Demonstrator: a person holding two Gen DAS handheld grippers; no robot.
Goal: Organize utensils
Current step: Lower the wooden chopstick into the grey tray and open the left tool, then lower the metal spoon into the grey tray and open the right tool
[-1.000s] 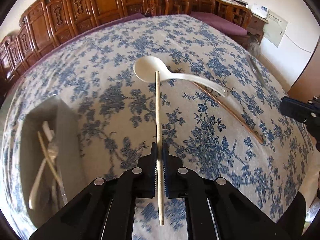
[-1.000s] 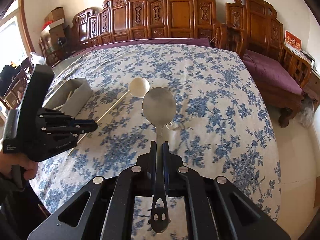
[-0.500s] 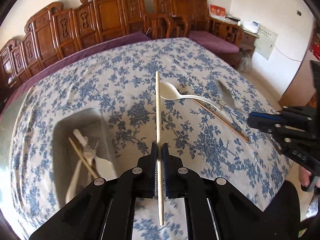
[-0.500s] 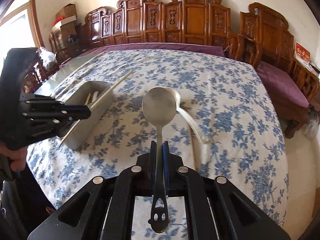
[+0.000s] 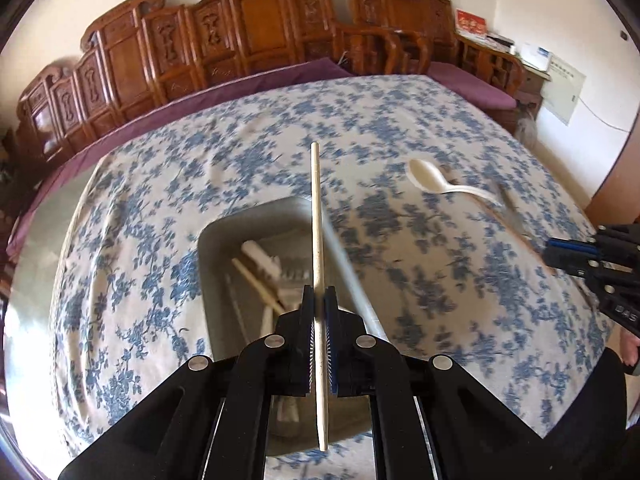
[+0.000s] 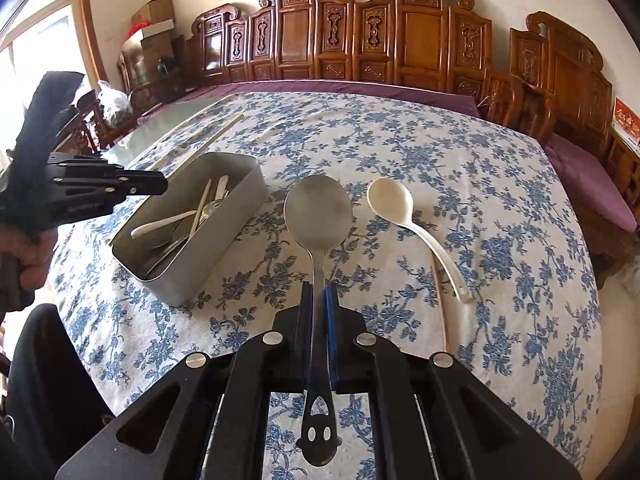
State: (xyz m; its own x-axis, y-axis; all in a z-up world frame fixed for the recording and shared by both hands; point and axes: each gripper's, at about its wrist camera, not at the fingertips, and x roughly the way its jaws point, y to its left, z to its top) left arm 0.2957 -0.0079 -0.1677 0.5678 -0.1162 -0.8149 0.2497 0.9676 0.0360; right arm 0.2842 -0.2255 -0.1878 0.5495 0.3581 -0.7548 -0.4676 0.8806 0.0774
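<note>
Beside metal tray [image 6: 224,240], "DAS" on right tool [image 5: 576,256]

Our left gripper [image 5: 319,300] points steeply down, its jaws clamped on a pale chopstick [image 5: 318,232]. Our right gripper [image 6: 319,296] tilts down likewise, jaws closed on a metal spoon [image 6: 318,216]. Our left hand [image 6: 30,250] wraps its gripper's handle.

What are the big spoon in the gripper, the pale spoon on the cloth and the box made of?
The big spoon looks like brushed stainless steel: grey, with a dull sheen. The pale spoon seems to be cream plastic or melamine, possibly ceramic: smooth, opaque and softly glossy. The box looks like matte grey metal, with thin walls and rounded corners.
</note>
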